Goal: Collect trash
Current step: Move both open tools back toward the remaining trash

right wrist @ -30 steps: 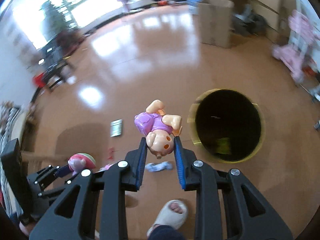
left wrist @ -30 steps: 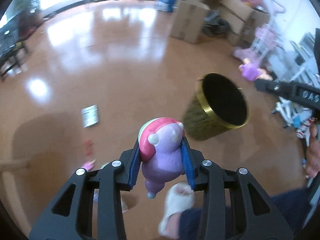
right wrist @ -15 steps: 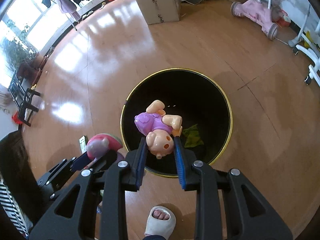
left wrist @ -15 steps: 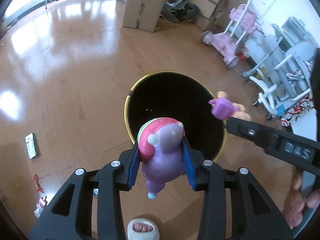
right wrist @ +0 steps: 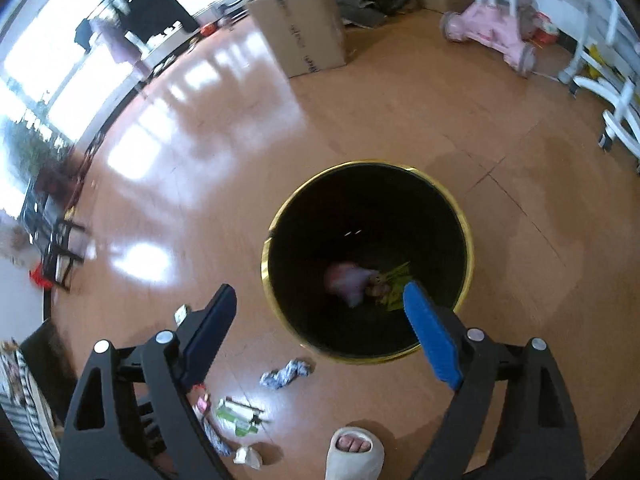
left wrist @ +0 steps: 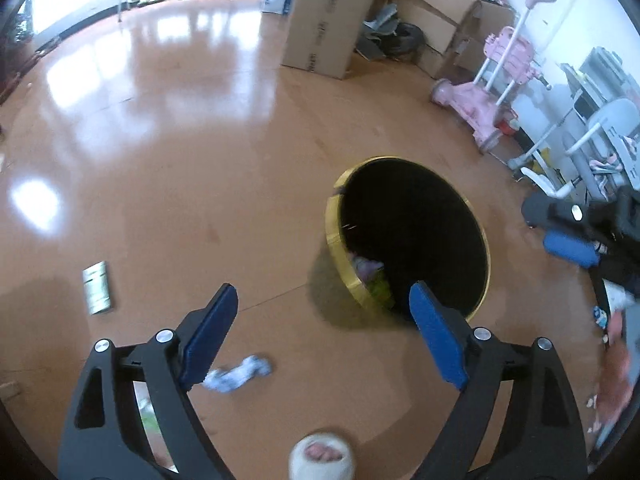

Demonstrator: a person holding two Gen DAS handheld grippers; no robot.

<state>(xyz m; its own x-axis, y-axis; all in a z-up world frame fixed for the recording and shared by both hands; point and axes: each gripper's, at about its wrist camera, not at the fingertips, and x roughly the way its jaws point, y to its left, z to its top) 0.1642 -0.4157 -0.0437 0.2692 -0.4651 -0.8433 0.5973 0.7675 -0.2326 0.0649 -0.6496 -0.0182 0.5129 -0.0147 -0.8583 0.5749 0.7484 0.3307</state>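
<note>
Here both the left gripper (left wrist: 320,332) and right gripper (right wrist: 318,328) gape wide and hold nothing, poised near the gold-rimmed bin (right wrist: 265,264) where toys (right wrist: 346,280) lie, while a crumpled rag (right wrist: 286,374) and wrappers (right wrist: 236,416) wait on the near floor.

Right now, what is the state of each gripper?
Left gripper: open, holding nothing.
Right gripper: open, holding nothing.

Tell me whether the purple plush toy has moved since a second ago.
Yes. It left the left gripper, whose jaws now stand open and empty, and dropped down into the gold-rimmed bin, where a blurred pink shape lies.
</note>
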